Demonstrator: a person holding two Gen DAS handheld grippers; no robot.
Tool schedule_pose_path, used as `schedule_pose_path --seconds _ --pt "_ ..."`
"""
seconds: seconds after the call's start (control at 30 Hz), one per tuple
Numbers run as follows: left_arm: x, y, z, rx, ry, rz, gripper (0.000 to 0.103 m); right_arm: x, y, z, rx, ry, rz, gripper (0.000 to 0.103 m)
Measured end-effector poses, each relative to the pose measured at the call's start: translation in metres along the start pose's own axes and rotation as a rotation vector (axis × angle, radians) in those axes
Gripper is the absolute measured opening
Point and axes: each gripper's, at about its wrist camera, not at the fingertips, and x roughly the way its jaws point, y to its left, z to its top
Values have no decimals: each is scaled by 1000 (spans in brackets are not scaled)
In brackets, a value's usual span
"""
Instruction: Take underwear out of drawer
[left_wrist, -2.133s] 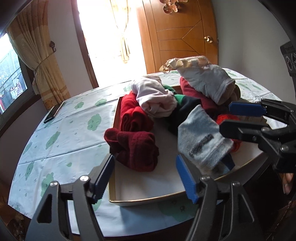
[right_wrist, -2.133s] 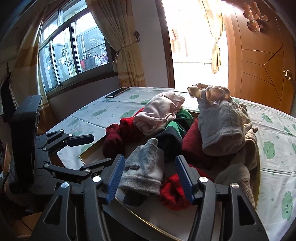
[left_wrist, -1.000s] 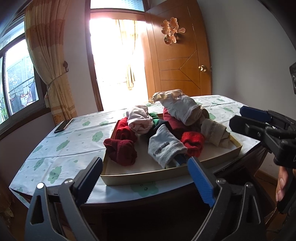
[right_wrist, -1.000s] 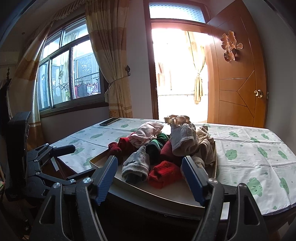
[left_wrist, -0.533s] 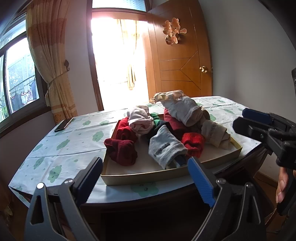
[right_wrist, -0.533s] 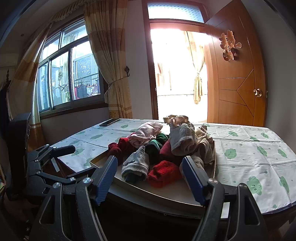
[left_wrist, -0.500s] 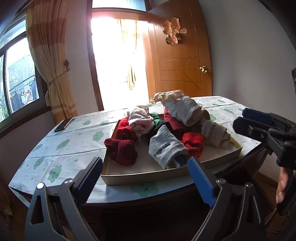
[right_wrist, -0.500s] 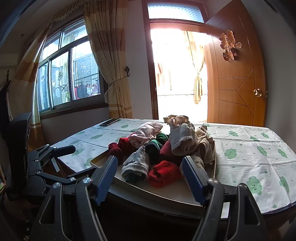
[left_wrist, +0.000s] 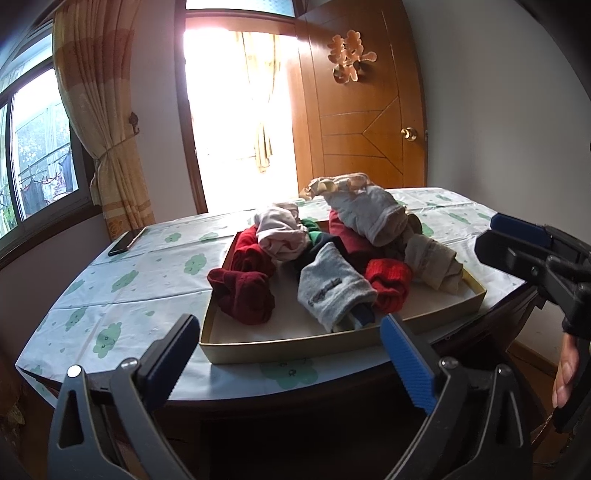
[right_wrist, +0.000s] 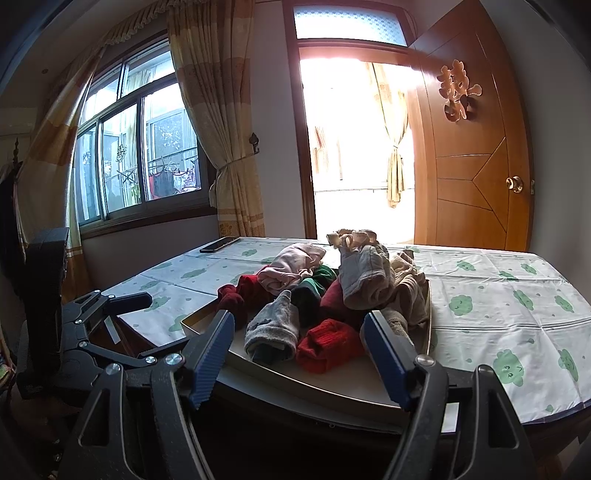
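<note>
Both grippers hung back from the table edge, short of the drawer (left_wrist: 343, 345). Left gripper (left_wrist: 291, 354) jaws had just been opening, spread wide, nothing between; right gripper (right_wrist: 297, 345) spread, empty. Underwear (left_wrist: 334, 291) lay heaped in the drawer, likely awaiting a first reach.

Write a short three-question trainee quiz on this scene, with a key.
1. True or false: the left gripper holds a garment.
2. Which rolled piece lies nearest the tray's front-left corner in the left wrist view: A dark red, B pink, C beige?
3. What dark flat thing lies on the tablecloth near the curtain?

Key: 1 false, it is open and empty, its jaws having just been opening. 2 A. 3 A phone.
</note>
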Motion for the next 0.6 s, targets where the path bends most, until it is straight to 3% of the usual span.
schedule_pose_path --seconds 0.43,0.6 --pt "2 4 2 -44 25 -23 103 -2 1 -2 2 3 2 75" --pt "4 3 -1 -31 18 5 103 1 2 -5 -1 19 9 75"
